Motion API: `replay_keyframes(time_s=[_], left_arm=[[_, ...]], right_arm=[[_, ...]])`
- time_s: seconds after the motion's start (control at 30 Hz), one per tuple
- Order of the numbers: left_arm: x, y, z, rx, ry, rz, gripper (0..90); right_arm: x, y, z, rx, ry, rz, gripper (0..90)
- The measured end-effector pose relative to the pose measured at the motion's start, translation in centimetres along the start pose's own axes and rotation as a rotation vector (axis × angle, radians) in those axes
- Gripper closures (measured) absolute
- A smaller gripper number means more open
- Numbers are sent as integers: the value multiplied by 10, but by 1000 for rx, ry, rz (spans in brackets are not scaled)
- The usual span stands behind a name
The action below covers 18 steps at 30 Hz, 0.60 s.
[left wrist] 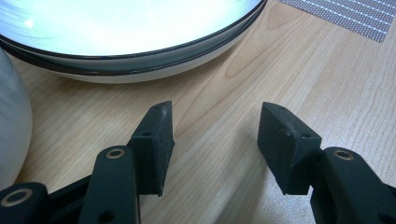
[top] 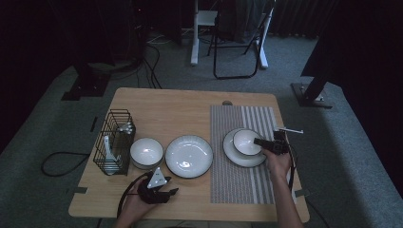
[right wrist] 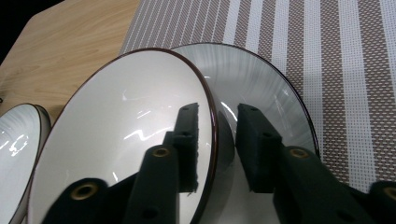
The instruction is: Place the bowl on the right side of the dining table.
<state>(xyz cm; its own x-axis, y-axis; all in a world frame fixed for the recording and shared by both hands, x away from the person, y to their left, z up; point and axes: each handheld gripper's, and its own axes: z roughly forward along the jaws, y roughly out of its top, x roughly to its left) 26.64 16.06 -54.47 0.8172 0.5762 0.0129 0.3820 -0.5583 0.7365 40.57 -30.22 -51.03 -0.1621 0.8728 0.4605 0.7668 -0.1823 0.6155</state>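
No writing readable; right claw (right wrist: 217,140) seemingly loose astride bowl (right wrist: 126,140) rim.

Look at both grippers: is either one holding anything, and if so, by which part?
Nothing is gripped. The right gripper has its fingers astride the small bowl's rim, the outer one apart from it. The left gripper is open over bare table.

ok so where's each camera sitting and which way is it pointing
High view: above the person's side, facing forward and down on the table; both forearms, left gripper and right gripper show.
Left gripper view: low over the wood, along its open fingers toward the plate.
Right gripper view: along its fingers straddling the bowl rim.
Shared: the mat shows in all three.
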Motion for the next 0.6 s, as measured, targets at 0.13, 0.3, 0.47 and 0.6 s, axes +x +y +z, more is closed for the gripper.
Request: replay_keyframes(time_s=[0.13,0.3,0.47,0.6], left_arm=[[0,0,0,0,0,-1,465],[0,0,0,0,-1,-1,465],[0,0,0,0,-1,-3,465],[0,0,0,0,-1,-3,465]], right_arm=[[1,0,-3,-5,-7,-16,655],[5,1,-8,-32,-29,-78,618],[14,0,-14,-88,-84,-156,598],[18,0,-18,-106,-116,-189,595]])
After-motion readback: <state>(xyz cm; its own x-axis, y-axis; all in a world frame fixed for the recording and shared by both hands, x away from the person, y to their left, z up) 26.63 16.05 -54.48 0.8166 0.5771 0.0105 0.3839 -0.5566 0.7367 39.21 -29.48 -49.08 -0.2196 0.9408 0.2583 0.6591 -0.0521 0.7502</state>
